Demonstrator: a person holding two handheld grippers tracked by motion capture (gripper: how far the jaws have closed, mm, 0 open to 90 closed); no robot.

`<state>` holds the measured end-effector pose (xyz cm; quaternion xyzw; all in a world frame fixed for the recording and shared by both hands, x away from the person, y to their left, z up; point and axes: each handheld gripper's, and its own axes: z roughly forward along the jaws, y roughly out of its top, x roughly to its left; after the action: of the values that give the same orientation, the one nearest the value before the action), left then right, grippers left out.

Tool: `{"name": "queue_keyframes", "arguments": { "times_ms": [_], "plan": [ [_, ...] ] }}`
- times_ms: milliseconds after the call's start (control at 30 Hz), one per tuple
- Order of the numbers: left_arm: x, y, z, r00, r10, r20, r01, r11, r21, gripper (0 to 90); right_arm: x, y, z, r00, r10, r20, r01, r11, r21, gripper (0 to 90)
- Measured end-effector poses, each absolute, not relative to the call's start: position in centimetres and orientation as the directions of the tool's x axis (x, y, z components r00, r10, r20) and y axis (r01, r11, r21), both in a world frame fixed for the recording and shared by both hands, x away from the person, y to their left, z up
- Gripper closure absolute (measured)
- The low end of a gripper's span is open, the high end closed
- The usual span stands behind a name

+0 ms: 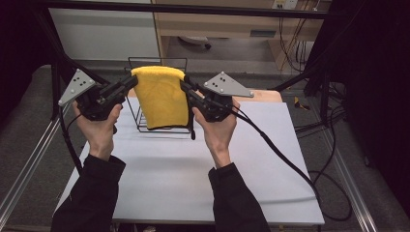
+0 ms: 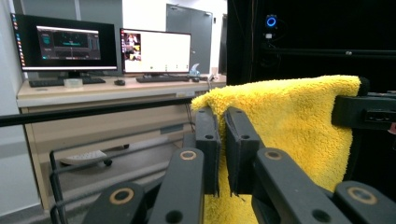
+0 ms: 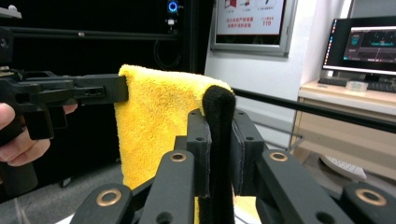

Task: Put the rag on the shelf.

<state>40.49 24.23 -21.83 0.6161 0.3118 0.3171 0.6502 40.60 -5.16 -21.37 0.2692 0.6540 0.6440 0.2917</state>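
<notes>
Here | fluffy yellow towel (image 1: 161,96) | rectangular | hangs over black wire rack (image 1: 141,122)

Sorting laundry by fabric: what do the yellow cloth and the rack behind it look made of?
The fluffy yellow cloth looks like plush microfibre or terry: a fuzzy, matte pile shows along its edges. The black wire rack looks like thin metal rod, dark-coated, though the coating is hard to confirm.
</notes>
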Motion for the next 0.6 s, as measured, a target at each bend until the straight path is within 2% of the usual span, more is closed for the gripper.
{"name": "queue_keyframes", "arguments": {
  "times_ms": [600],
  "plan": [
    [41.3,25.0,-17.8,0.577,0.817,0.012,-0.1,0.056,0.993,84.3,41.8,-3.8,-17.6,-0.68,0.731,-0.057,-0.084,-0.001,0.996,80.5]
  ]
}}
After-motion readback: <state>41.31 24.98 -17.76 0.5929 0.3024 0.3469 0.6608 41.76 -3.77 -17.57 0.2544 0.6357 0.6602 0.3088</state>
